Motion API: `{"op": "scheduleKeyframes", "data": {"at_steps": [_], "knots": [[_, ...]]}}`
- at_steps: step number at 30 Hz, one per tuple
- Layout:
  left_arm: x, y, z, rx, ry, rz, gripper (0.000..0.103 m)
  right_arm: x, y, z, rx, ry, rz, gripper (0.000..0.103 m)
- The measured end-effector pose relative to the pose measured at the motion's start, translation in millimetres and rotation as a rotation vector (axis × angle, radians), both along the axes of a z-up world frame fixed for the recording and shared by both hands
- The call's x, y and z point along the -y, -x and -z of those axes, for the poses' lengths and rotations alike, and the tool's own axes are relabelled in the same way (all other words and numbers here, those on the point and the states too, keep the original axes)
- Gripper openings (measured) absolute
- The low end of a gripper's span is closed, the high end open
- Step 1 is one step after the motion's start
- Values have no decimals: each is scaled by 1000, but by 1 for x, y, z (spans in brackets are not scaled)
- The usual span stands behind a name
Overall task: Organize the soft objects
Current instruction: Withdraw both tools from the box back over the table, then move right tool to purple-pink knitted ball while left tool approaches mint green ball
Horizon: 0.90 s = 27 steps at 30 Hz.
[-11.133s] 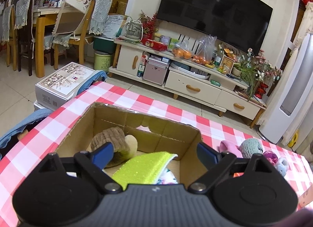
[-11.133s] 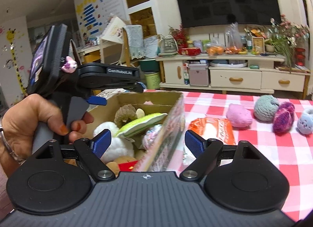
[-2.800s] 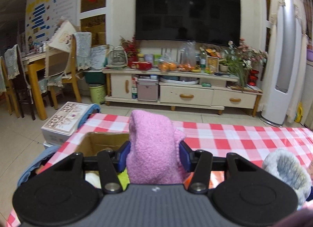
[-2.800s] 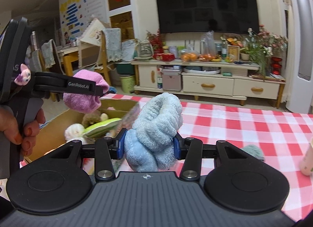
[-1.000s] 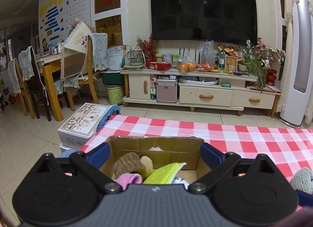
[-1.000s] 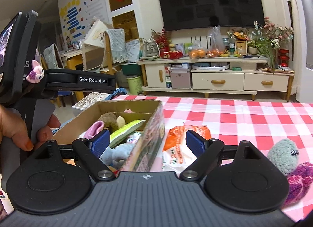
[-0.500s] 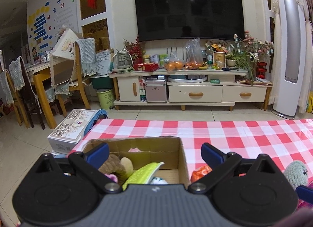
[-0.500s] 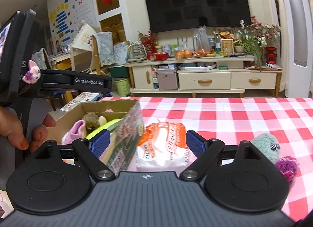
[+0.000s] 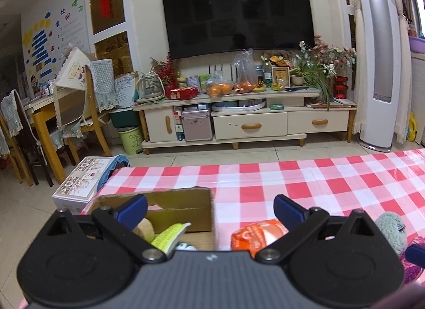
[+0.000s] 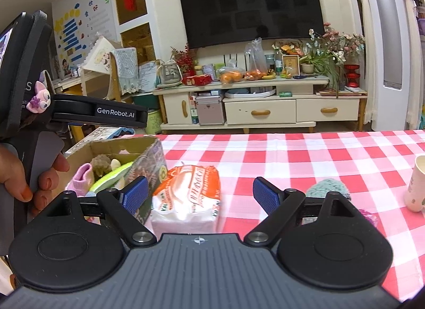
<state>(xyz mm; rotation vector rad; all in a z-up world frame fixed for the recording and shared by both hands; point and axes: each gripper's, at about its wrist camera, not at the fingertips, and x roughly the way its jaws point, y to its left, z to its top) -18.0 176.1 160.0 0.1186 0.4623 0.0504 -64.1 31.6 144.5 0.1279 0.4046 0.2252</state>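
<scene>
I had both grippers empty. The left gripper (image 9: pixel 209 209) sat at the bottom centre of its frame with its blue-padded fingers (image 9: pixel 131 209) spread wide, nothing between them. The right gripper (image 10: pixel 200 189) was the same, fingers (image 10: pixel 265 197) parted and holding nothing.

The open brown cardboard box (image 10: pixel 124 146) stood at the left of the right wrist frame on the red-and-white checked desk (image 10: pixel 292 154). Inside it I could see a pink knitted sock-like piece (image 10: pixel 82 178), a brown fuzzy plush (image 10: pixel 101 164) and a lime-green flat soft pad (image 10: pixel 111 177) packed close together. Just right of the box, touching or nearly touching its printed side wall, lay an orange-and-white plastic tissue pack (image 10: pixel 188 192).

At the lower right of that frame a grey-green knitted ball (image 10: pixel 325 188) rested on the desk, partly hidden behind my right finger, with a purple fuzzy item (image 10: pixel 368 214) just below it; I couldn't make out its shape. A white paper cup (image 10: pixel 417 184) stood upright at the right edge.

My left hand (image 10: pixel 16 176) gripped the other handle at the far left.
</scene>
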Motion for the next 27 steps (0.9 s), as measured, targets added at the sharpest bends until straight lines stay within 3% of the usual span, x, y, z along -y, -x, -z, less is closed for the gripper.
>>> {"op": "scheduleKeyframes", "data": {"at_steps": [27], "knots": [[72,-4,15,-37,-91,99,101,72,14,22,-13,-19,132,103]]}}
